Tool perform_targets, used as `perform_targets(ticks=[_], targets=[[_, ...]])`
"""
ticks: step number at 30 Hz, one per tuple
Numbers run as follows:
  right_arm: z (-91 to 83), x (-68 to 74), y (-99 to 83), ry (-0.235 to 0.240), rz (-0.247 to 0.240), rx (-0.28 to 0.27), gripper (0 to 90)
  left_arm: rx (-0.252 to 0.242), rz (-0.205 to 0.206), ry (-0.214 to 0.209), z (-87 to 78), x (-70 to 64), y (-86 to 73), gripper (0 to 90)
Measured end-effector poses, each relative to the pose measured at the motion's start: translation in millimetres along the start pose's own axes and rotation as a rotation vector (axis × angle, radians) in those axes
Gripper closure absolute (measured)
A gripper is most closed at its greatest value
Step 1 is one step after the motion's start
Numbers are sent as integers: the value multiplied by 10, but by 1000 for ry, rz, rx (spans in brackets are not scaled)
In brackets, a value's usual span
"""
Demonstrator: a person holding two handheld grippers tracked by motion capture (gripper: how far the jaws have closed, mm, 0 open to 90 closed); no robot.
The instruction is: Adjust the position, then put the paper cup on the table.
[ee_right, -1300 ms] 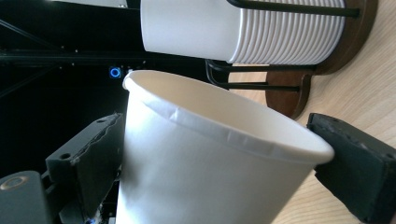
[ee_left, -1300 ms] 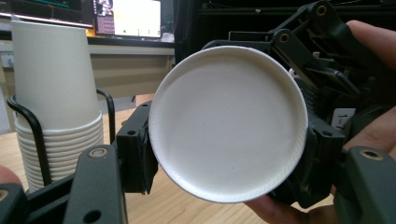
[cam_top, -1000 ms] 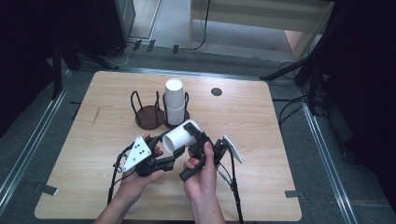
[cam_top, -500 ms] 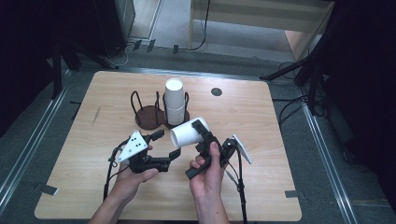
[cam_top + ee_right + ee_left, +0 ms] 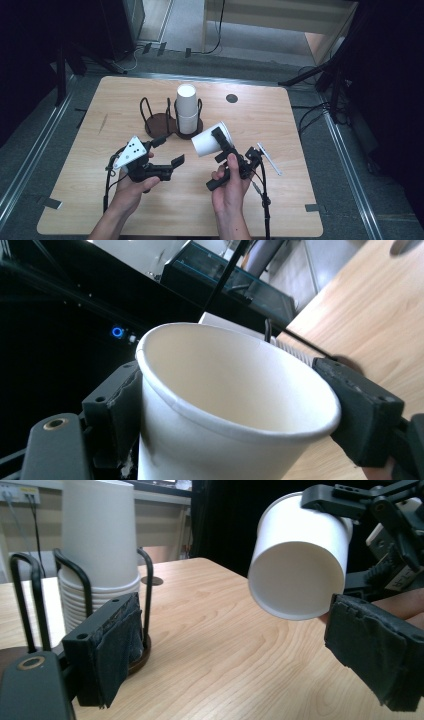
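My right gripper (image 5: 219,141) is shut on a white paper cup (image 5: 206,144), held tilted above the table with its base toward the left gripper. In the right gripper view the cup (image 5: 225,390) sits rim-up between both pads, with the gripper (image 5: 235,405) closed on its walls. My left gripper (image 5: 168,151) stands open to the cup's left, apart from it. In the left gripper view nothing lies between the jaws of the gripper (image 5: 245,655), and the cup (image 5: 300,565) hangs beyond. A stack of white cups (image 5: 186,109) stands in a dark wire holder (image 5: 155,120).
The holder's left ring is empty. A small dark round hole (image 5: 231,98) marks the wooden table (image 5: 300,150) at the back right. Metal rails and cables run along the floor on both sides of the table.
The two grippers have drawn apart. The right gripper carried the cup rightward, away from the left one. The left gripper shifted left and now stands clear of the cup.
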State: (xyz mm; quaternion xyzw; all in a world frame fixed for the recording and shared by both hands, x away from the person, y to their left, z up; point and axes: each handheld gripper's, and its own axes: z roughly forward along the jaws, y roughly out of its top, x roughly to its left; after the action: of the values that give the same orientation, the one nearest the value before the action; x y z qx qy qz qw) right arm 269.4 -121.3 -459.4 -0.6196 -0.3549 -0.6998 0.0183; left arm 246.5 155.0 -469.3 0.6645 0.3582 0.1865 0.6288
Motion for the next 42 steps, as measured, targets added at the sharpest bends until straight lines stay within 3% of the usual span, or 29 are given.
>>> perform_targets(ticks=[1,2,3,6,9,12,13,14,19,20,27,28,31,32,35,42], targets=[[0,0,0,0,0,0,181,0,0,0,0,0,0,89],[-5,20,18,-2,-44,-14,181,-4,-5,5,-22,26,9,89],[-5,20,18,-2,-44,-14,181,-4,-5,5,-22,26,9,89],[-24,65,48,-12,-132,-38,181,-11,-15,15,-62,70,25,88],[-27,87,66,-12,-171,-50,181,-9,-14,22,-81,96,28,88],[-31,121,87,-20,-251,-62,181,-2,-20,32,-113,130,30,85],[-31,121,87,-20,-251,-62,181,-1,-20,37,-124,142,32,85],[-29,137,94,-19,-302,-67,182,4,-21,49,-148,166,35,83],[-14,155,114,-31,-372,-75,181,13,-30,87,-214,235,26,61],[-17,166,143,-42,-406,-86,181,19,-40,96,-243,273,21,37],[-21,200,226,-57,-484,-111,181,23,-62,147,-346,359,-14,16],[-16,209,251,-66,-515,-116,181,37,-64,164,-380,387,-31,10],[-10,215,270,-72,-541,-124,181,50,-71,182,-421,414,-49,0],[-7,211,286,-76,-569,-123,181,60,-79,196,-469,448,-71,0],[-2,201,297,-77,-587,-132,181,71,-90,217,-516,491,-99,0],[45,146,326,-113,-682,-124,182,79,-108,270,-651,629,-209,0]])
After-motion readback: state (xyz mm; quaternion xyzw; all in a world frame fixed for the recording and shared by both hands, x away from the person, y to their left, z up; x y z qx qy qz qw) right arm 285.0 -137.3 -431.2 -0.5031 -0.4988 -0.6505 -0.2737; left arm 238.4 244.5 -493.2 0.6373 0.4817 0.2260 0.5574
